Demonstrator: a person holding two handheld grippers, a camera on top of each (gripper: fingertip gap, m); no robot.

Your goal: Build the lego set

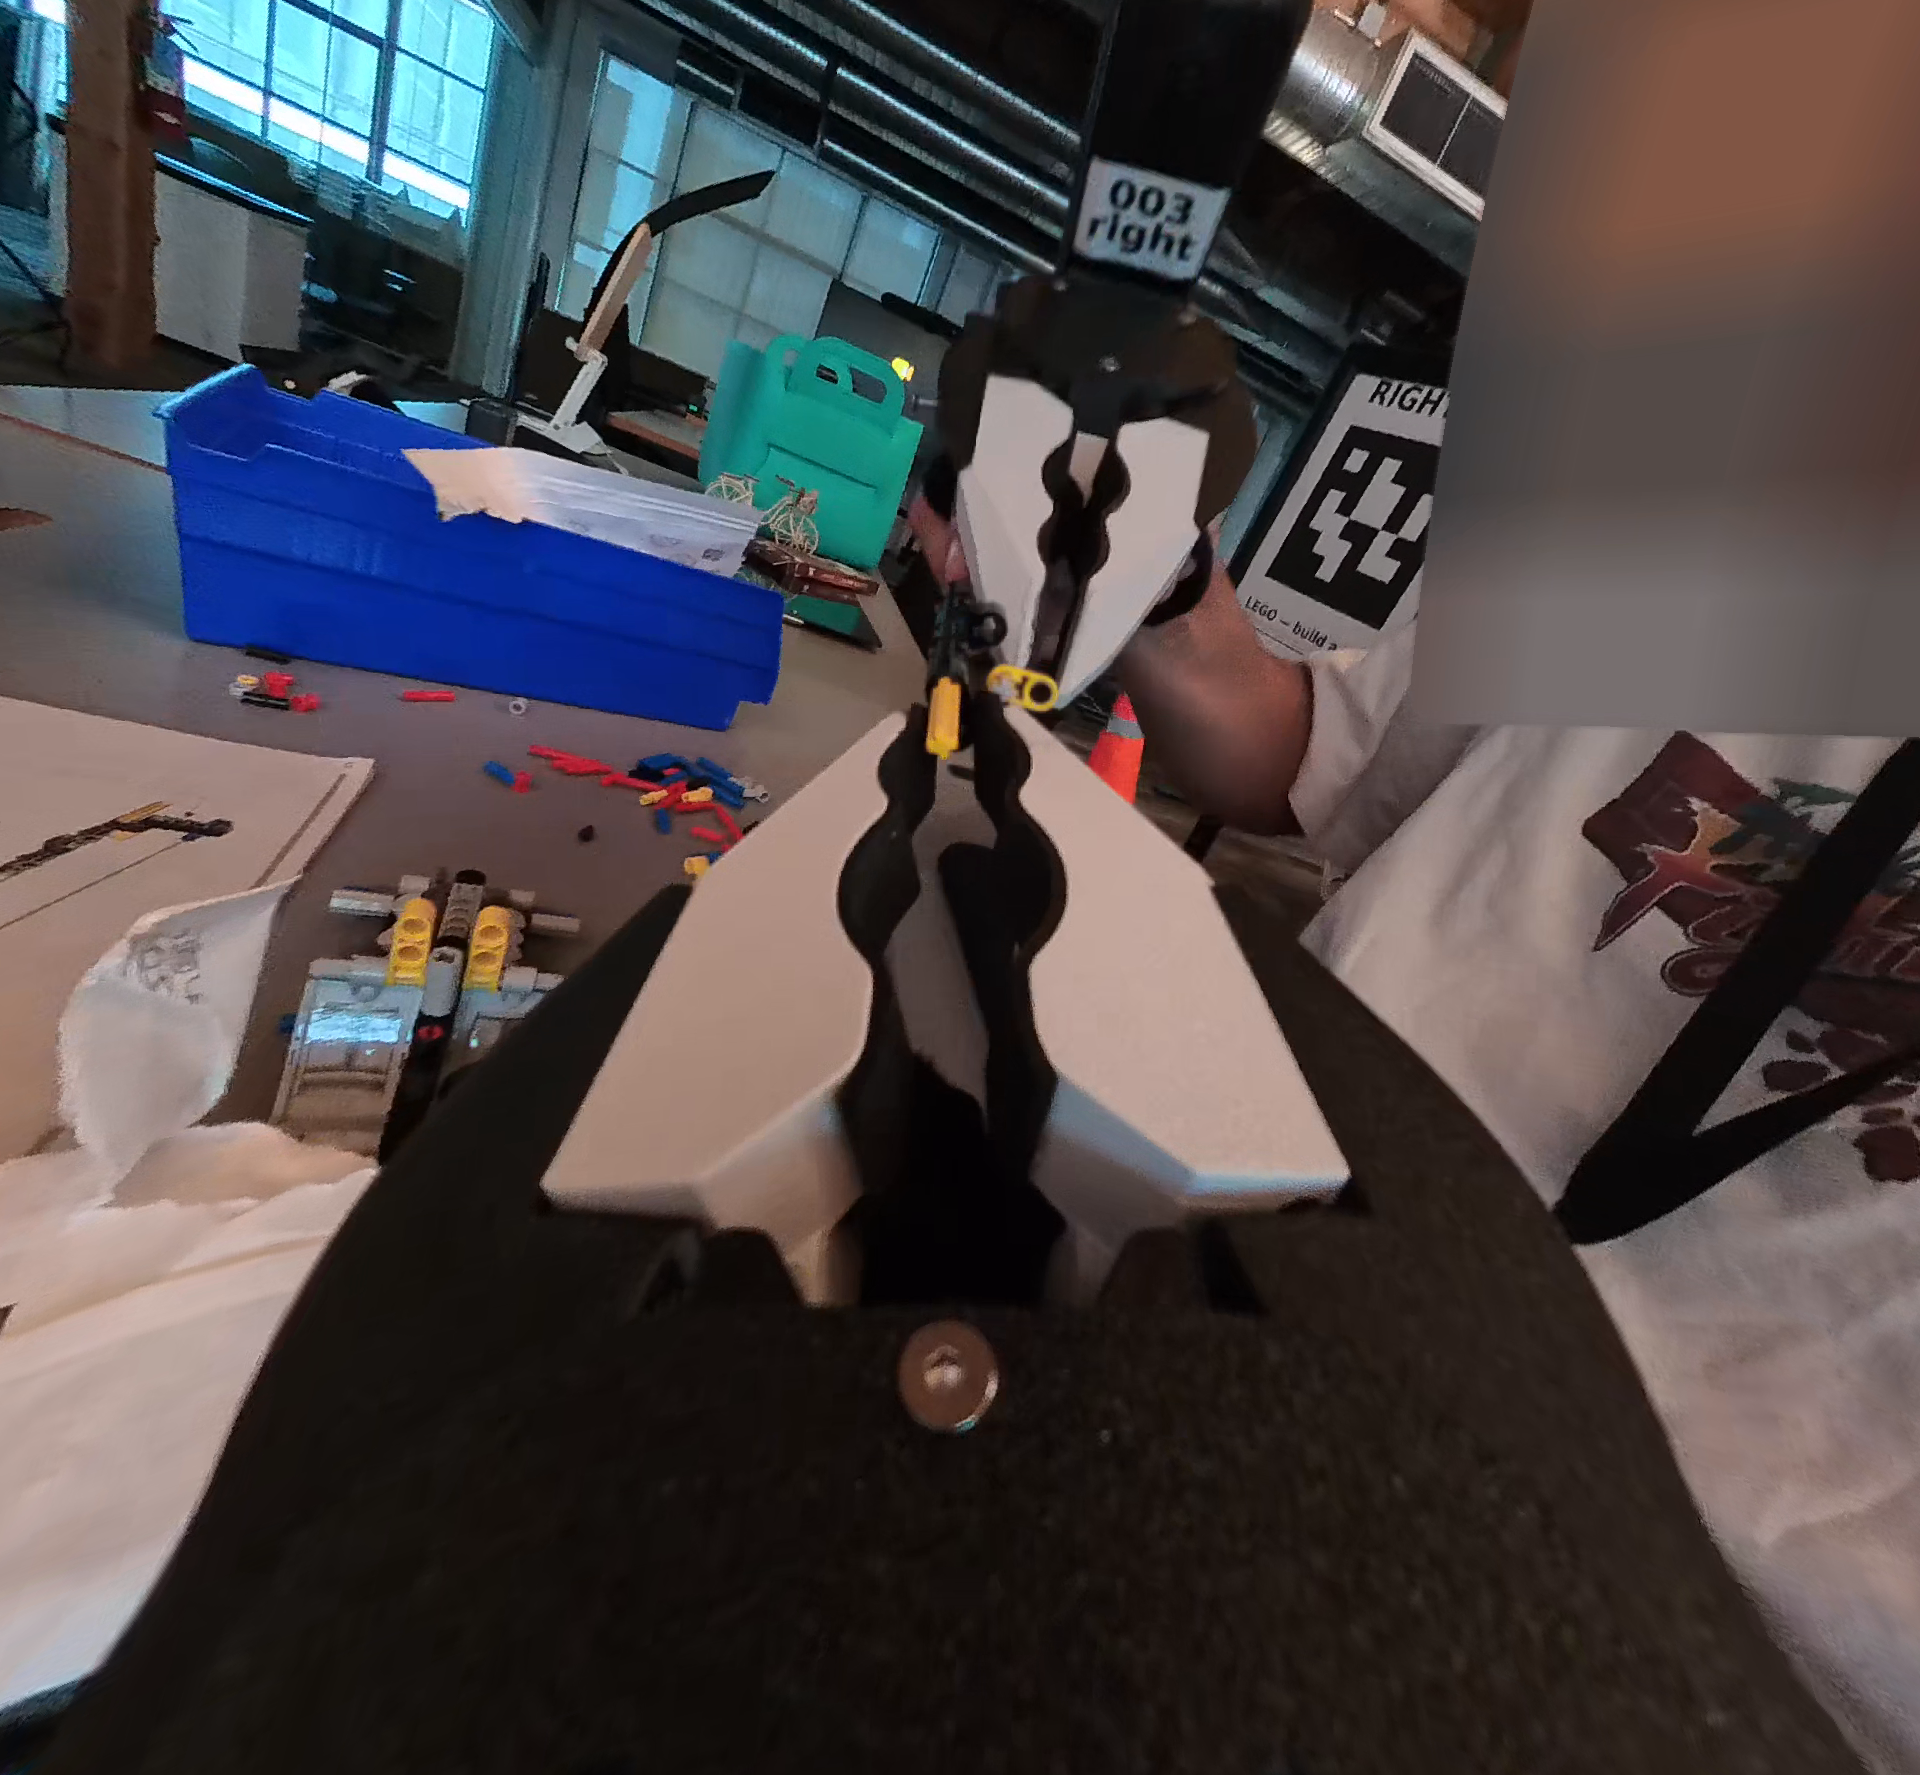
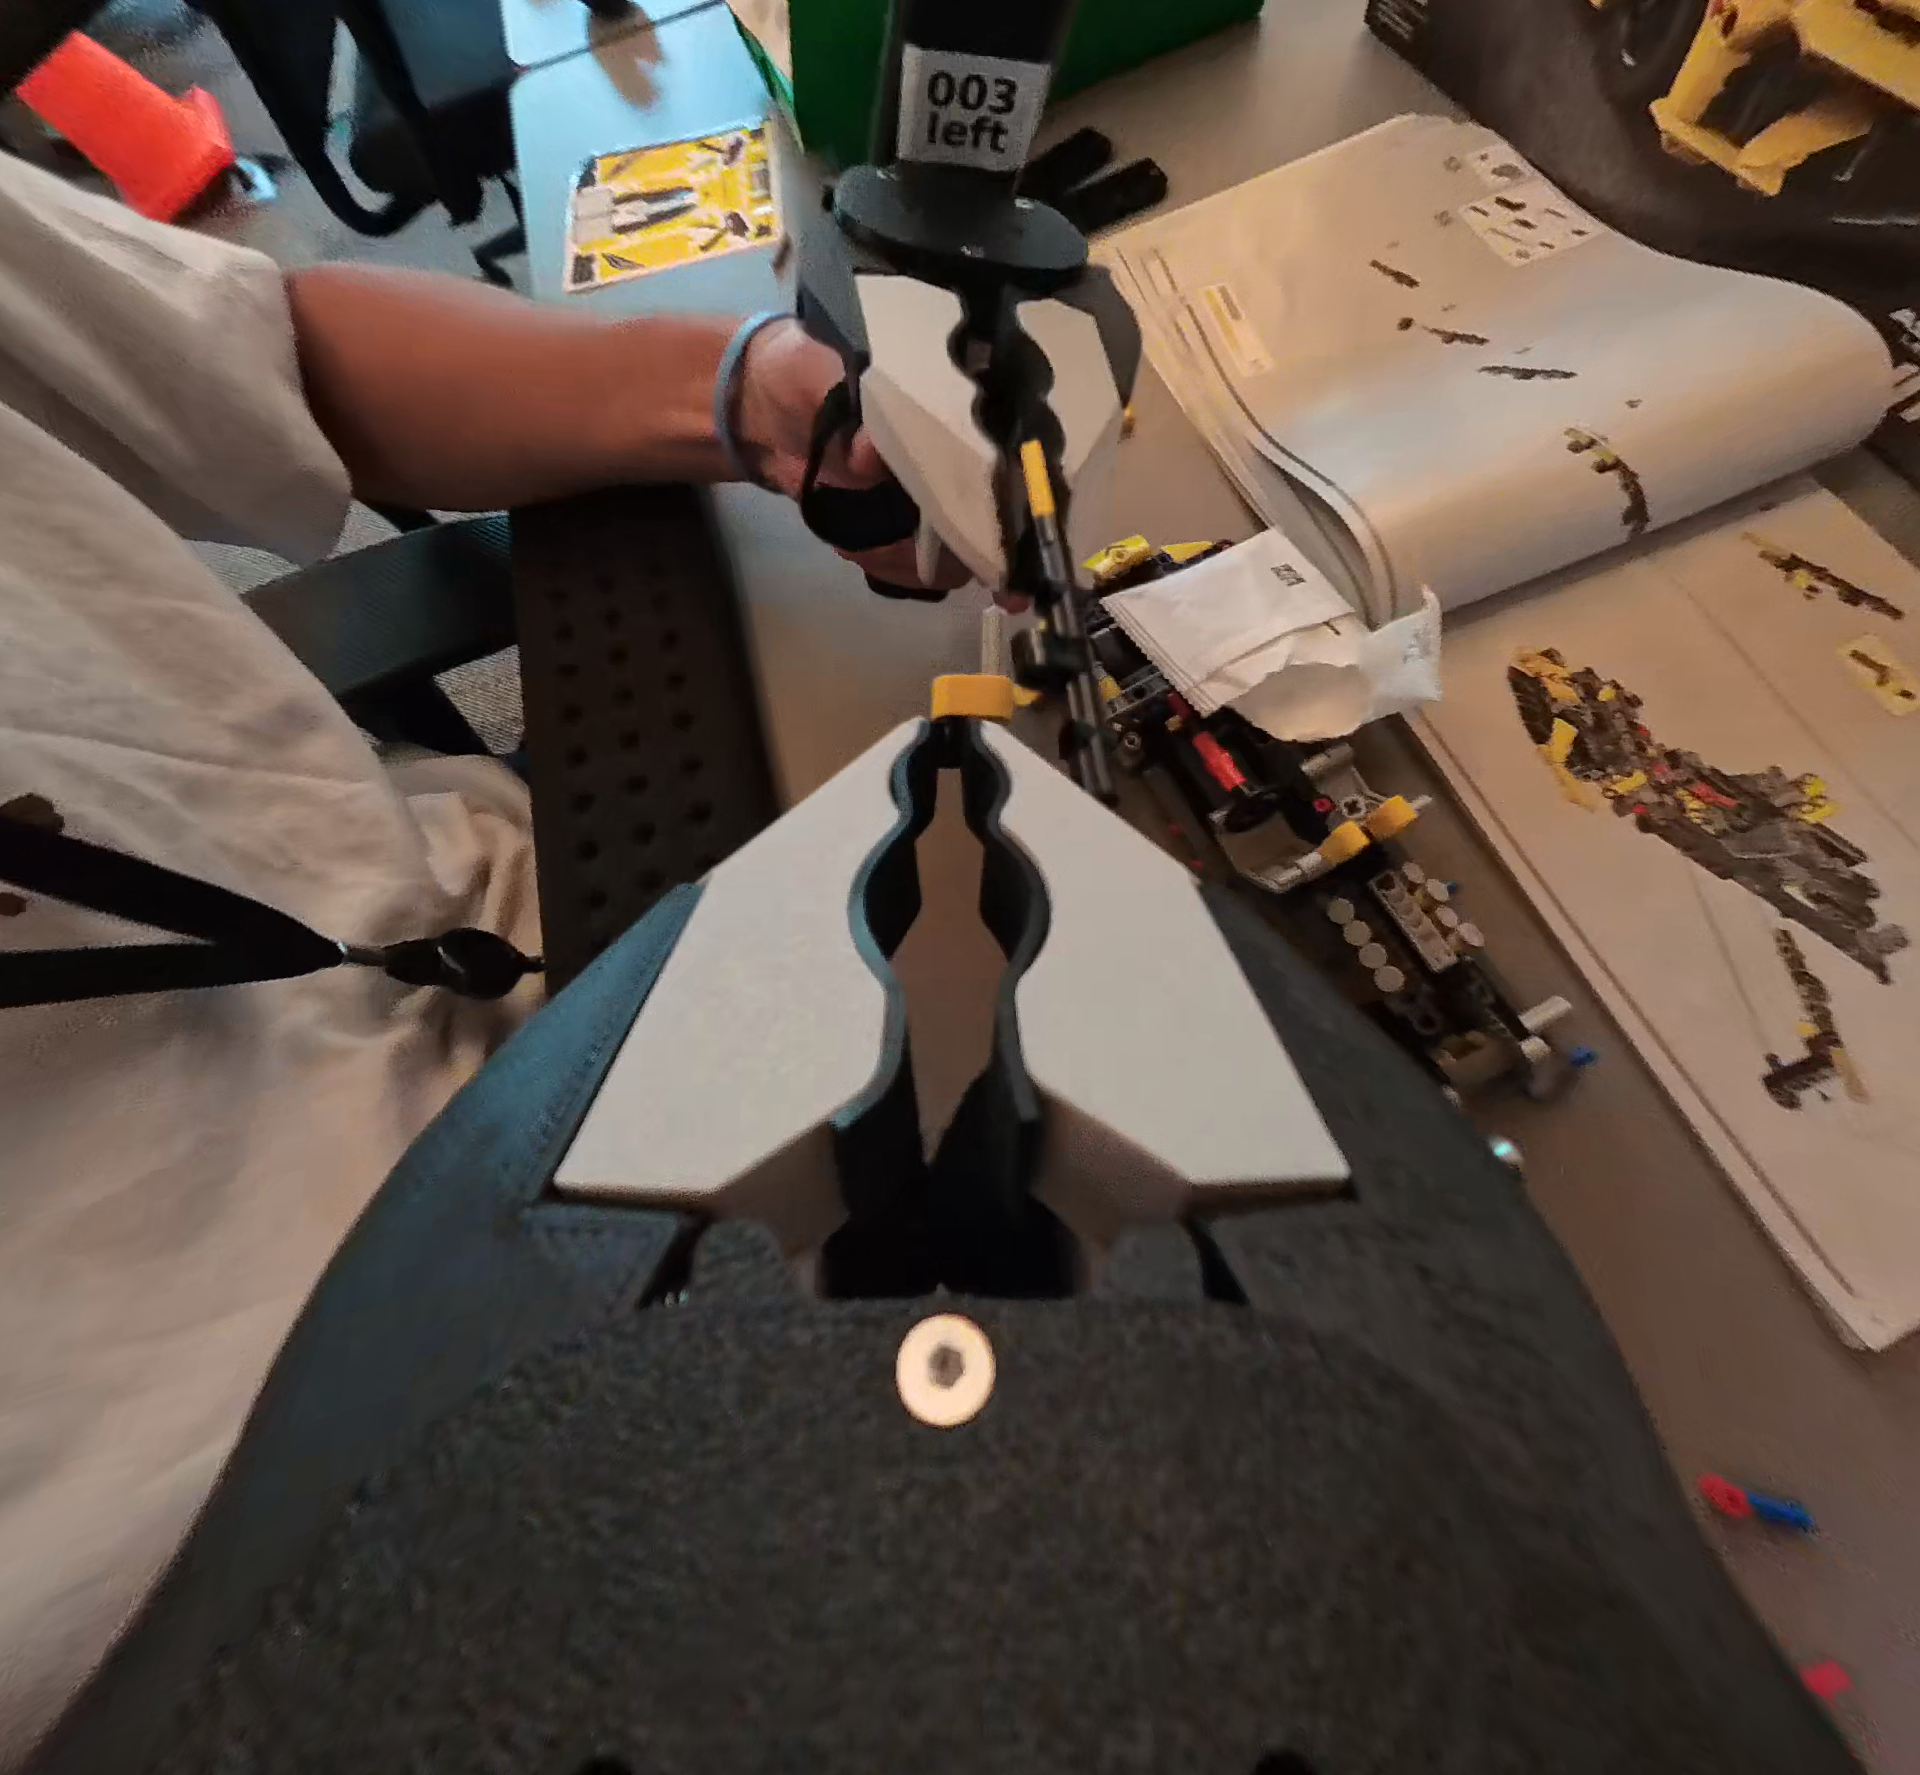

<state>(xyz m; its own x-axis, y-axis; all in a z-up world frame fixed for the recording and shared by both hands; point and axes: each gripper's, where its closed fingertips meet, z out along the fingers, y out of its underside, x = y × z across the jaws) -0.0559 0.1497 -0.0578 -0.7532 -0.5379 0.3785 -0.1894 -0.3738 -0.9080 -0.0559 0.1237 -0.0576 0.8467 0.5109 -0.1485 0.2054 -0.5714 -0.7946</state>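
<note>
Slim black-yellow axle assembly (image 1: 948, 686) aloft, small yellow connector (image 2: 971, 697) alongside.

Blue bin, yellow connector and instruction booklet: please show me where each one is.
blue bin (image 1: 468, 593): left wrist view, its long front wall.
yellow connector (image 2: 971, 697): right wrist view, its top face.
instruction booklet (image 2: 1507, 437): right wrist view, its curled open page.

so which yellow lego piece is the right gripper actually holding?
The small yellow connector, pinched in the right gripper. The yellow sleeve sits on the rod the left gripper holds.
</note>
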